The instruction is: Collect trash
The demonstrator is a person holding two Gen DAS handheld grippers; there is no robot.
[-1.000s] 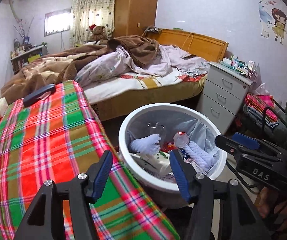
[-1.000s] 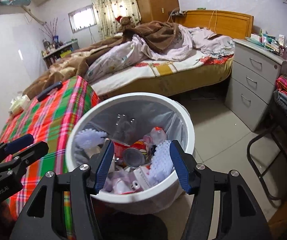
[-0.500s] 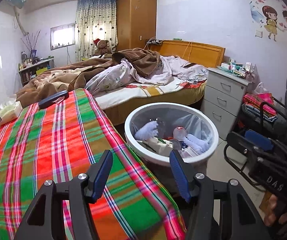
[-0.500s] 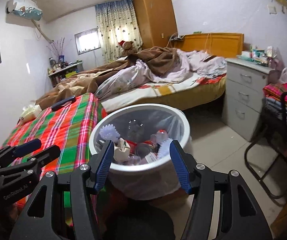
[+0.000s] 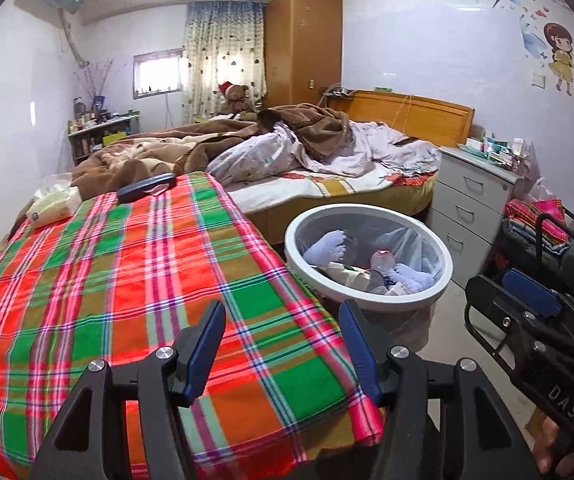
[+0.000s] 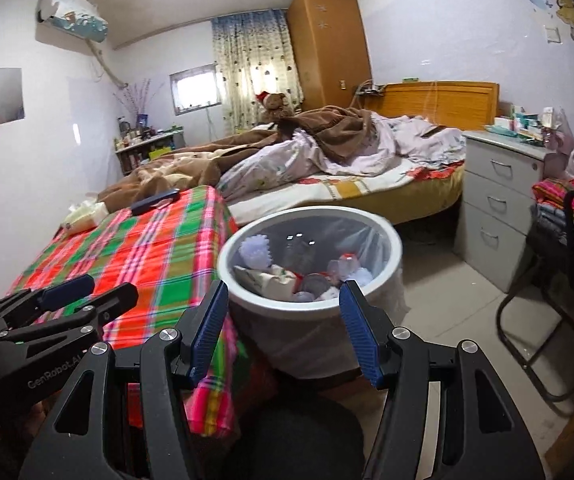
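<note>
On my far left, at the back corner of the plaid-covered table (image 5: 99, 280), a soft tissue pack (image 5: 53, 206) lies flat, and just beside it to the right a dark blue flat thing (image 5: 145, 187) rests near the far edge; I cannot tell what it is. Apart from those two, the cloth looks bare, so I judge the collecting nearly done.

My left gripper (image 5: 281, 346) hovers over the table's near right corner, its blue pads (image 5: 203, 348) parted to a middling gap with nothing between them. My right gripper (image 6: 283, 330) hangs just right of that, its jaws likewise apart and empty, framing the near rim of the trash bin (image 6: 247, 294).

To do this step well, I would scan the cloth and the floor beside the bin for any scrap left over before reaching. If the tissue pack counts as trash, I should come at it from above with the jaws across its narrow side, since it will squash rather than resist.

The bin stands on the floor, tight against the table's right edge, between table and bed (image 6: 367, 188). It is a round white tub lined with a clear bag, fairly full: pale lilac spiky pieces (image 5: 325, 246), a crumpled paper carton (image 5: 347, 274), a can and something red. Anything more should be dropped in the middle, so it stays inside the rim.
</note>
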